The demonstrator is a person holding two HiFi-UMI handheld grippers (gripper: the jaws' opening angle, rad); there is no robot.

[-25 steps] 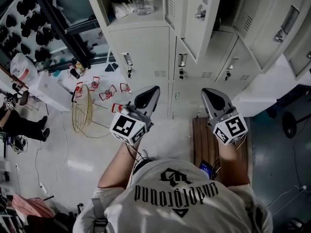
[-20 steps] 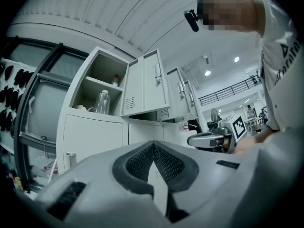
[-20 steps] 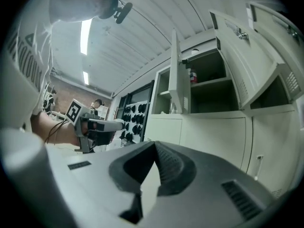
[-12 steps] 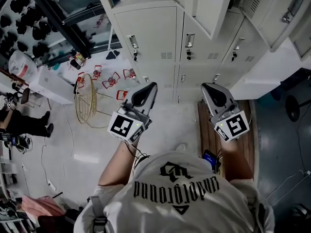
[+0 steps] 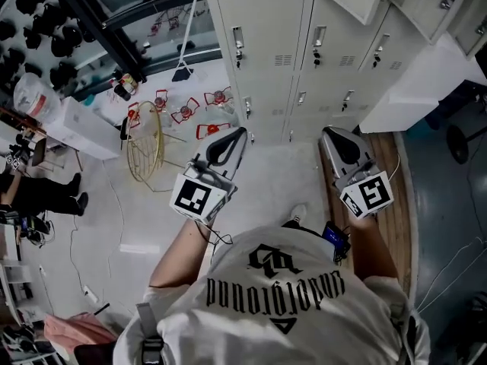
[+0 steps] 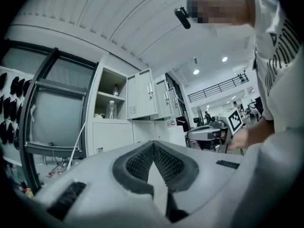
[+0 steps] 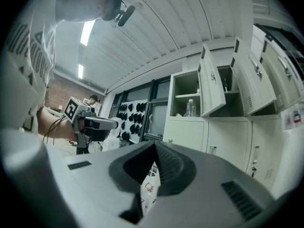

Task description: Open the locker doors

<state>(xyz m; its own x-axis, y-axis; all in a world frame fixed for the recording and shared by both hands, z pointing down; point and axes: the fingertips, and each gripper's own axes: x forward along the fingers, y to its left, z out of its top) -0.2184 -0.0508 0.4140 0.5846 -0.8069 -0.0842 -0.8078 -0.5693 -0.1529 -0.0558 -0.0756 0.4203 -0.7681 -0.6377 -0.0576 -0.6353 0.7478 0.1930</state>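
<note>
Pale glossy workshop floor (image 5: 259,181) underfoot, viewed steeply from the head cam; grey locker bank (image 5: 304,52) across top of frame. Lower two rows of doors shut, handles showing. Upper-row doors (image 7: 211,87) swung open per right gripper view, w/ clear bottle (image 7: 190,107) upright on shelf of open compartment at left end. Well apart from lockers, both grippers; touching no door or handle.

Left gripper (image 5: 230,144) held level in front of torso, nose toward lockers, marker cube (image 5: 194,196) at rear. Jaws pressed together at tips in its own view, nothing between them (only a thin sliver of background showing lower down btwn the pads). Right gripper (image 5: 337,144) alongside, roughly parallel, same pose. Jaws likewise closed and empty.

Left of lockers: gold wire basket (image 5: 146,147) on floor, a few small red-and-white items (image 5: 186,112) scattered just beside it, white box (image 5: 80,128) further left, wall board w/ rows of black objects (image 5: 38,29) in top-left corner. Wooden bench (image 5: 384,166) along floor at right, beneath right gripper. Seated person's legs (image 5: 34,192) at far left edge. White tee w/ black print (image 5: 281,295) filling bottom of head view.
</note>
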